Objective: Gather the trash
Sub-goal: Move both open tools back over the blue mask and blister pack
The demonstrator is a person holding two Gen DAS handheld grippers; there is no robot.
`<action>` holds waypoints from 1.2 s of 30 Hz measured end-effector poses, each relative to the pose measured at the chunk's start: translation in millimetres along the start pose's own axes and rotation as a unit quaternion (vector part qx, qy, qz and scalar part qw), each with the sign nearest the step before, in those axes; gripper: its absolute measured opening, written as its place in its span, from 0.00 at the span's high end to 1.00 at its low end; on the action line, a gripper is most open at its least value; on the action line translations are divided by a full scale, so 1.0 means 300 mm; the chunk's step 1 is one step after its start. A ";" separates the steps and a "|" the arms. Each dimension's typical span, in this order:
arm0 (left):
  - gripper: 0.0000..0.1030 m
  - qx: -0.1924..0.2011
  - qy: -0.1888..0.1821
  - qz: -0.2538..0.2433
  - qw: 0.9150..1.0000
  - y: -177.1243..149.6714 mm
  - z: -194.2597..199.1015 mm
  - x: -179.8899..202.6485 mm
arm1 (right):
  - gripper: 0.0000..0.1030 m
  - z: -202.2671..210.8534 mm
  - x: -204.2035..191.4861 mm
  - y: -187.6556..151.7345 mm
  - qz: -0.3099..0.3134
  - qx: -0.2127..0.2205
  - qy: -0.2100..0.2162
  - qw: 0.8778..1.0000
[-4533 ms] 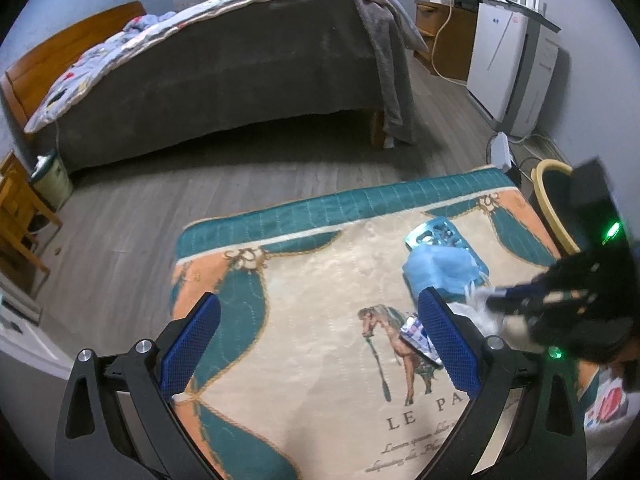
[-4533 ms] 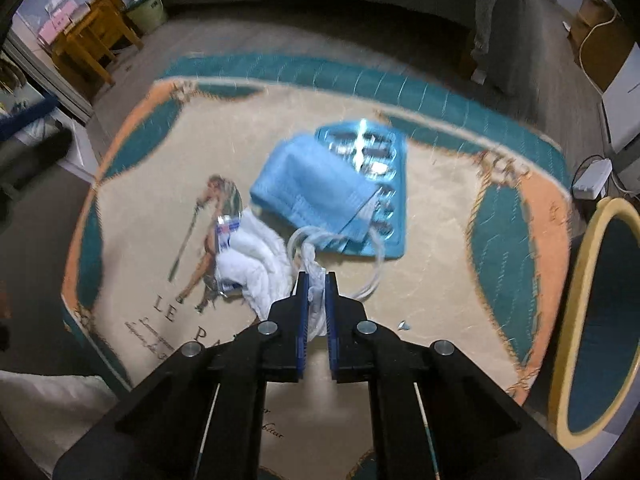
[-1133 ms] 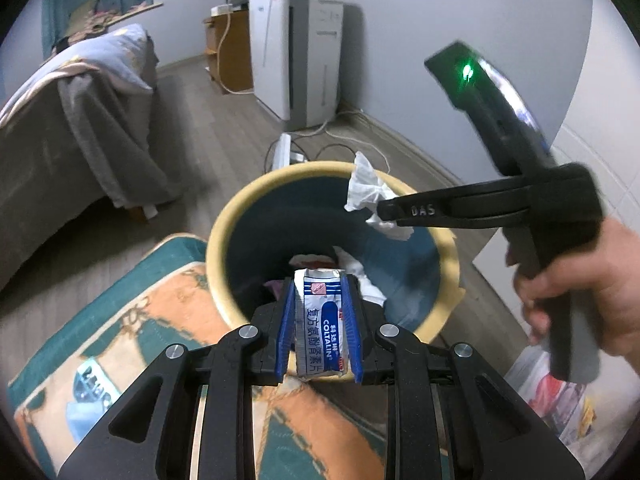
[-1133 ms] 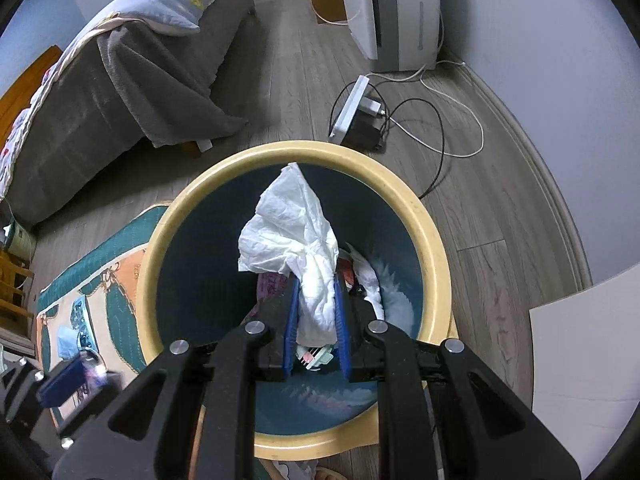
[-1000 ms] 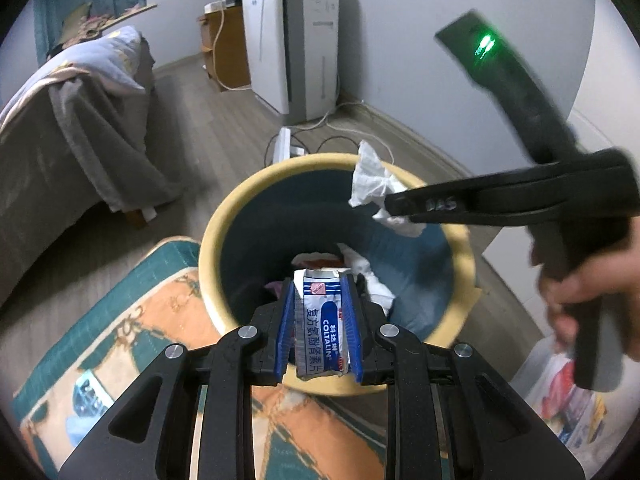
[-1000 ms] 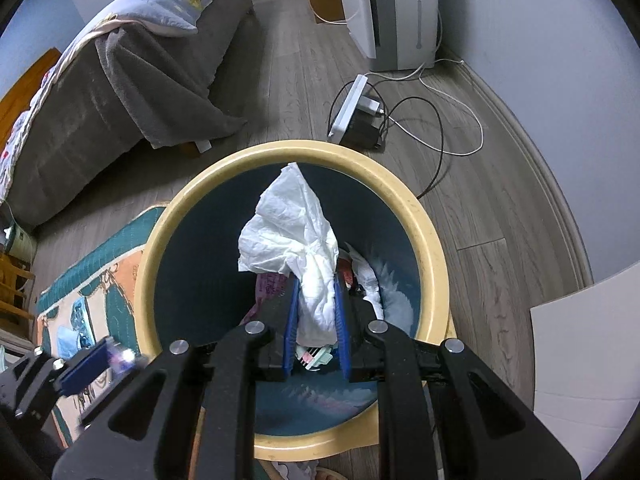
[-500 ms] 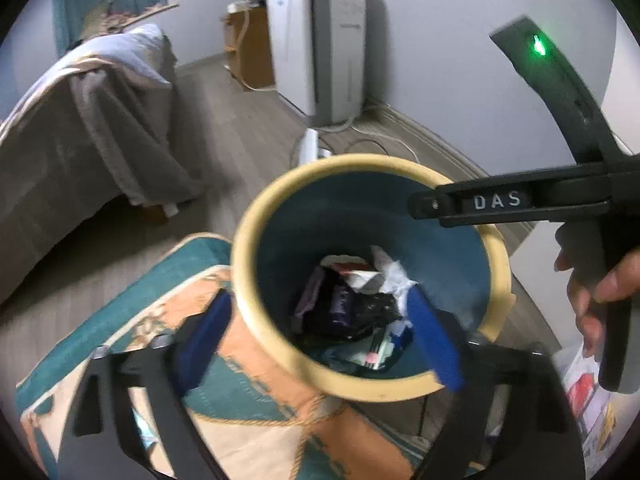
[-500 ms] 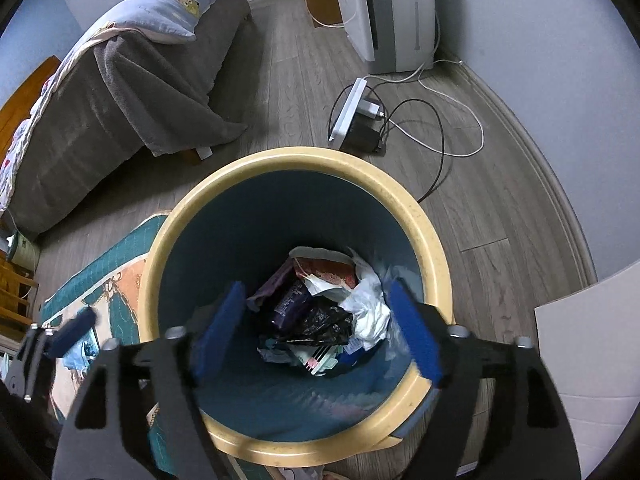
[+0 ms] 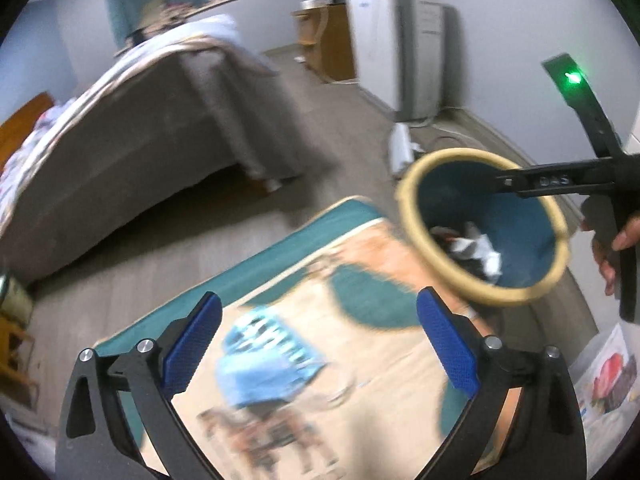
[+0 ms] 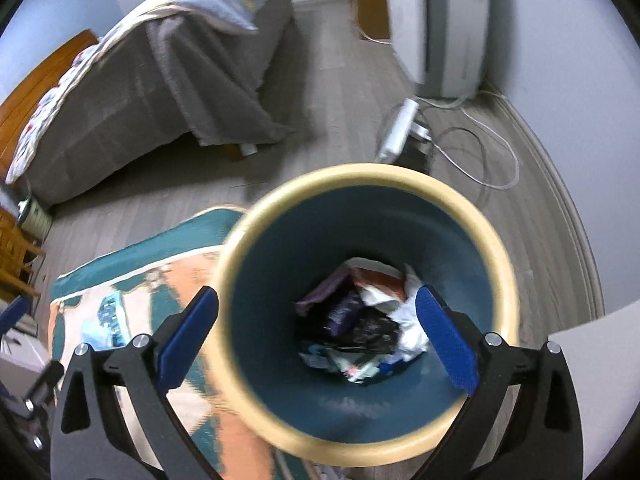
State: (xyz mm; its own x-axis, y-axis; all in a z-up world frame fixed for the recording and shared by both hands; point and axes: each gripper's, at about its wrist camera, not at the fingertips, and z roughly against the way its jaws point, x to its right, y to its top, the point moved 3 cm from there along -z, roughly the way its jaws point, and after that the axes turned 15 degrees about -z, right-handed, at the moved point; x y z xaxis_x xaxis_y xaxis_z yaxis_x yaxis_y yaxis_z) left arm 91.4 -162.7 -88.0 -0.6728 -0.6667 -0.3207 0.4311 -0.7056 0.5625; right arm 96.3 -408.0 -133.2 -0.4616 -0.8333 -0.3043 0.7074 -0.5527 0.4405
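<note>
Both loads dropped, and I am turning back for what is left on the rug.

My left gripper (image 9: 318, 342) and right gripper (image 10: 316, 336) have just been opening; the jaws on both now stand wide with nothing between them, where a second ago the left pinched a small packet and the right a white tissue wad. Just past the left tips lies the blurred blue trash (image 9: 268, 364) on the rug (image 9: 360, 420), probably a face mask over a blister tray, though the smear leaves me unsure. Ahead and right of them is the bin (image 9: 482, 298). Only the right wrist view looks straight down into the bin (image 10: 362, 172), where the tissue (image 10: 412, 326) lies on the dark wrappers; only the left view shows clearly what remains to collect.
</note>
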 end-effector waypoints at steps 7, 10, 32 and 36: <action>0.06 -0.020 0.025 0.075 0.997 -0.187 0.022 -0.172 | 0.06 -0.013 -0.222 -0.086 0.070 -0.009 0.016 0.997; 0.06 -0.041 0.035 0.075 0.996 -0.245 -0.012 -0.211 | 0.06 -0.040 -0.299 -0.124 0.100 -0.015 0.016 0.995; 0.06 -0.094 -0.003 0.086 0.992 -0.320 -0.244 -0.259 | 0.06 -0.253 -0.480 -0.159 0.150 -0.053 -0.008 0.987; 0.12 -0.091 -0.036 0.084 0.992 -0.322 -0.267 -0.240 | 0.06 -0.283 -0.508 -0.167 0.157 -0.061 -0.010 0.986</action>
State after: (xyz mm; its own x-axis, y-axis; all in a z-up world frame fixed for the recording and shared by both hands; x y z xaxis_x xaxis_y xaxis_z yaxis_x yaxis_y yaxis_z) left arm 146.4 -65.7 -180.2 -0.6205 -0.7643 -0.1757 0.6375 -0.6221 0.4546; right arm 176.6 -252.2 -180.5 -0.2195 -0.9636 -0.1523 0.8753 -0.2635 0.4056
